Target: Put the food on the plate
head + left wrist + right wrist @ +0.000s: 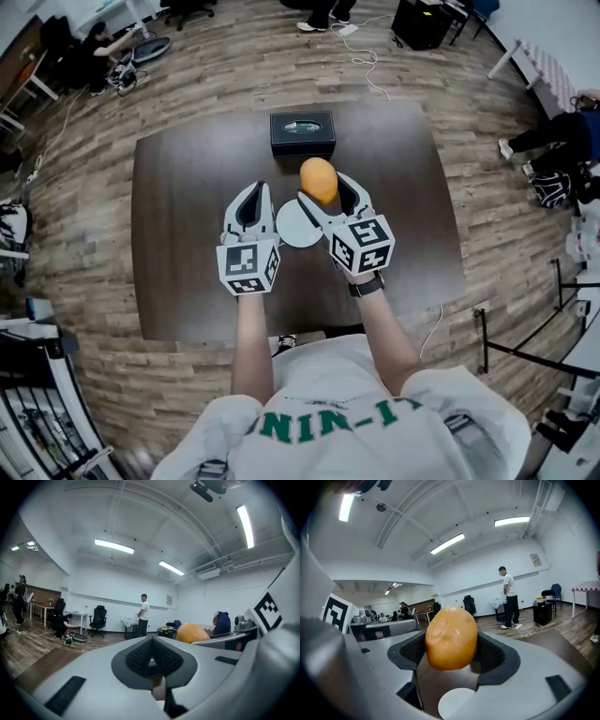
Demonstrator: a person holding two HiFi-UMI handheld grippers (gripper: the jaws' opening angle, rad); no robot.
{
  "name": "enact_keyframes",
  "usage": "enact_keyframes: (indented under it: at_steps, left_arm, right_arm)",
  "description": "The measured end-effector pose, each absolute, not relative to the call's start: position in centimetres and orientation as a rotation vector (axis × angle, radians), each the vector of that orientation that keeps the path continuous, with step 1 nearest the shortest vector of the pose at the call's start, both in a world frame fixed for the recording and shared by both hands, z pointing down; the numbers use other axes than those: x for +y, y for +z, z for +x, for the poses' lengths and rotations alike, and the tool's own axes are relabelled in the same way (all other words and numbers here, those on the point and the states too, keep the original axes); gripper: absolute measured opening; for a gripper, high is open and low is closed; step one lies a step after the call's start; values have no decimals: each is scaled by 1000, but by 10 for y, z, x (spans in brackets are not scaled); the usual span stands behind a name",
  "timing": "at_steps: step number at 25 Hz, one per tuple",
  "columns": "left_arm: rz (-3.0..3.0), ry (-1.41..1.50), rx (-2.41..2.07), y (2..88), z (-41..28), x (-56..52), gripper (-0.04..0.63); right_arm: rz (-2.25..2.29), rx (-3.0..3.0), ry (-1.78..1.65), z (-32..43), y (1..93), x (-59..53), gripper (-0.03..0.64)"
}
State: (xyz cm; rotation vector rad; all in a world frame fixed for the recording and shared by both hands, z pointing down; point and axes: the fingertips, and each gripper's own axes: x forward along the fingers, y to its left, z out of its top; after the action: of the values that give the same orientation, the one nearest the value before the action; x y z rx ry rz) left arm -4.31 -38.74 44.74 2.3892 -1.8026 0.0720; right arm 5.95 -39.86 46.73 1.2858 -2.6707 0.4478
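Observation:
An orange-yellow piece of food, shaped like a potato [319, 180] [451, 638], sits between the dark pads of my right gripper [324, 195] [451, 649], which is shut on it and holds it above the table. A small white round plate [297, 225] [454, 703] lies on the dark brown table [187, 187], just below and left of the held food. My left gripper [251, 202] [152, 656] hovers beside the plate's left edge, its pads together and nothing between them. The potato [192, 633] also shows at the right of the left gripper view.
A black box [303, 133] stands at the table's far edge, just beyond the food. Wooden floor surrounds the table. People [143, 615], office chairs [98, 619] and desks stand far off in the room.

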Motion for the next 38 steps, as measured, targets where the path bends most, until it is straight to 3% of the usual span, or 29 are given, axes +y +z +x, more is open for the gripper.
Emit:
enact_keyframes:
  at_steps: [25,38]
  left_arm:
    - [2164,228,-1647,635,-65,-416,12]
    - [2112,234,-1633,666,-67,-390,12]
  right_arm:
    - [1016,-2325,747,23,705,-407,344]
    - [973,-2199,736,20,766,-386,345]
